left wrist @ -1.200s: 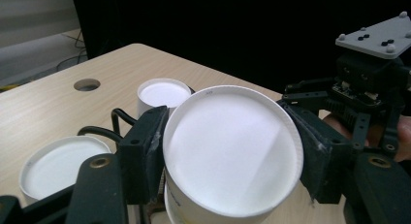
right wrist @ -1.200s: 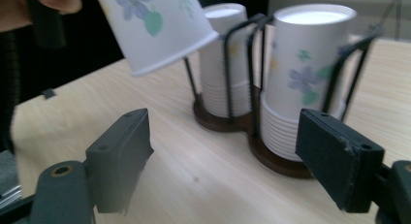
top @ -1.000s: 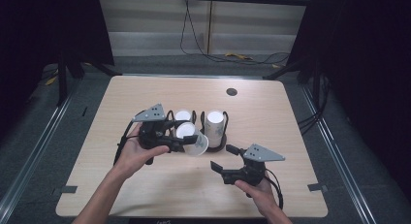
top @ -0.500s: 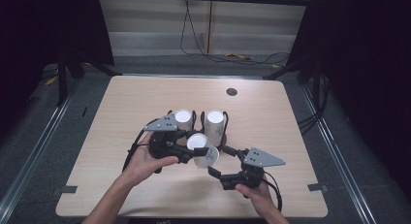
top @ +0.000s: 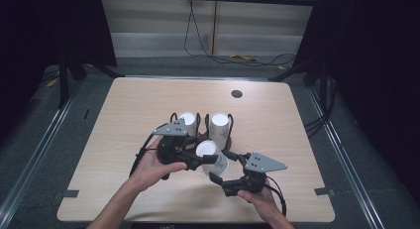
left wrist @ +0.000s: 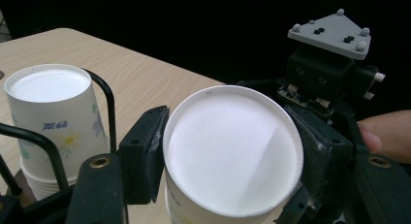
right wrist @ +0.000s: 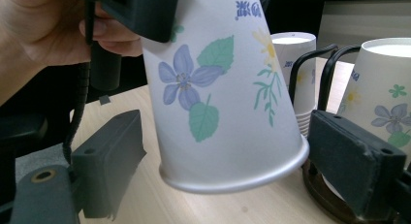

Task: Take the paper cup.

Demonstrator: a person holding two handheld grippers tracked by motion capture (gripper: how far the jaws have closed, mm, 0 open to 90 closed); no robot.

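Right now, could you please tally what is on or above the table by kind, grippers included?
Grippers: 2, the left gripper and the right gripper.
Single paper cup, upside down in the left gripper's jaws: 1.
Stacks of upside-down paper cups in the black wire holder: 2.
Black wire holder: 1.
Total: 6.

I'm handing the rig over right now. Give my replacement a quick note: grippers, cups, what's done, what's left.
Left gripper: shut on the upside-down paper cup, held lifted and tilted above the table.
Right gripper: open, jaws either side of that cup's rim, not pressing on it.
Two stacks of upside-down cups sit in the black wire holder behind.
Done: one cup is out and brought between the right jaws.
Left: probably close the right gripper on the rim end, then release the left.
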